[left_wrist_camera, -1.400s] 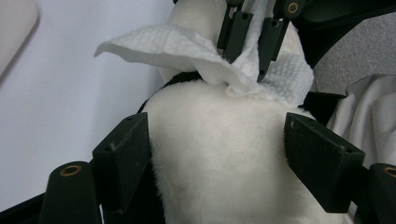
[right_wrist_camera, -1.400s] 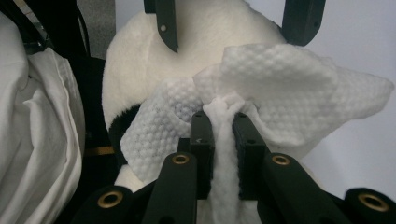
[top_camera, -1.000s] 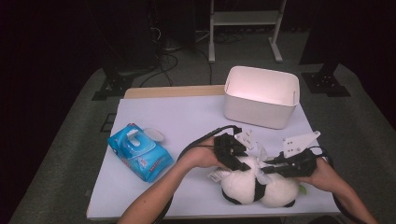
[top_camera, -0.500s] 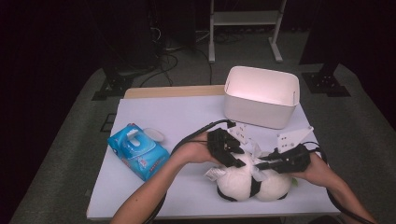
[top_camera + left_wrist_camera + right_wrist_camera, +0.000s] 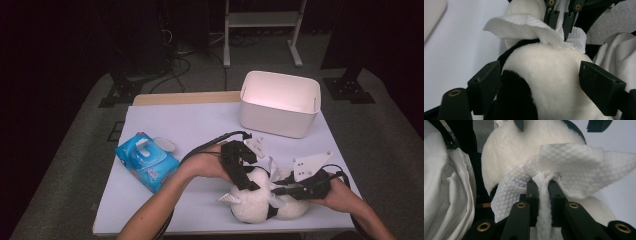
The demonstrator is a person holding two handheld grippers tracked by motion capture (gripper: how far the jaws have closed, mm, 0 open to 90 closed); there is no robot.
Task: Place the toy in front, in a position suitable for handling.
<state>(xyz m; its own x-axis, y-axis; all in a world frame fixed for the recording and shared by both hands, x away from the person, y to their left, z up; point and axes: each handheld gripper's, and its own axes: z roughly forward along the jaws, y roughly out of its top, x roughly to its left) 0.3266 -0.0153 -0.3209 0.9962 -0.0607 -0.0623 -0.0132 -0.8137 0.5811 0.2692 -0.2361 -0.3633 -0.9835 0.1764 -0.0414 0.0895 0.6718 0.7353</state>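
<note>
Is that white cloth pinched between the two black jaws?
Yes, the right gripper has its jaws shut on the white wipe, over the plush toy.

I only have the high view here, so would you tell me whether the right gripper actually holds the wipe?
Observer: Yes, the right gripper is shut on the white wipe, a bunched fold pinched between its jaws.
Operator: And the left gripper?
Observer: The left gripper has just been opening; its jaws stand apart on either side of the plush panda.
Operator: Where does the wipe lie?
Observer: It drapes over the panda's white fur, beside a black band.
</note>
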